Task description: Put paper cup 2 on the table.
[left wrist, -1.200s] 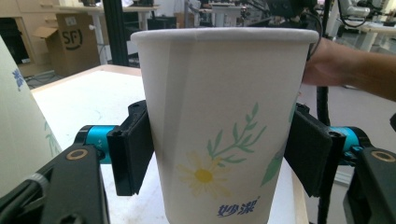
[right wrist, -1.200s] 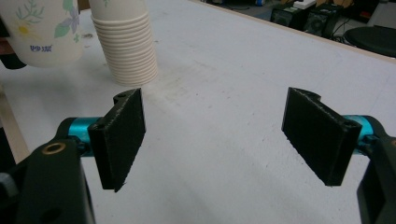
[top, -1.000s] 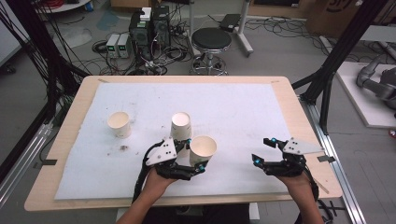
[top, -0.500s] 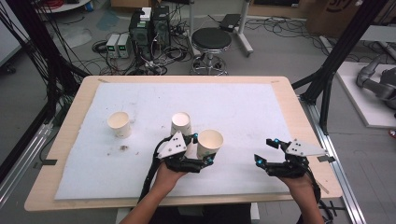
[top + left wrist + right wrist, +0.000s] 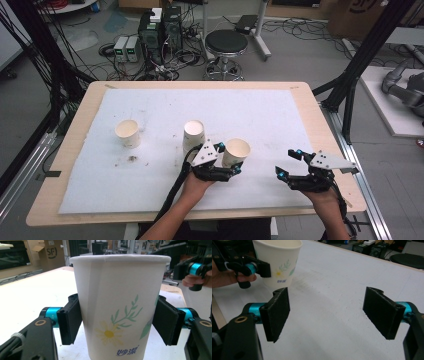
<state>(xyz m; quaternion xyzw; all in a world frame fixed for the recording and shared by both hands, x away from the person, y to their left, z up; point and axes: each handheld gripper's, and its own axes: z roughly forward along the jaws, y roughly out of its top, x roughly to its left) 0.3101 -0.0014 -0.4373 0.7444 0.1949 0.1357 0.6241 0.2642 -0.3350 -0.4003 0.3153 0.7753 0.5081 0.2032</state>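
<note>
Left gripper (image 5: 227, 162) clamped on flowered paper cup (image 5: 236, 151), pads on both sides, cup upright just above white mat (image 5: 260, 115), near front edge of worktop. Right gripper (image 5: 289, 165) spread, nothing between, idle at 3 o'clock of cup. Two other cups (image 5: 194, 135) (image 5: 128, 133) standing at 9–10 o'clock. Pickup done; placement or stacking apparently left.

Between the left gripper's (image 5: 117, 322) pads, the flowered paper cup's (image 5: 120, 307) base was cut off below the frame's lower edge.
</note>
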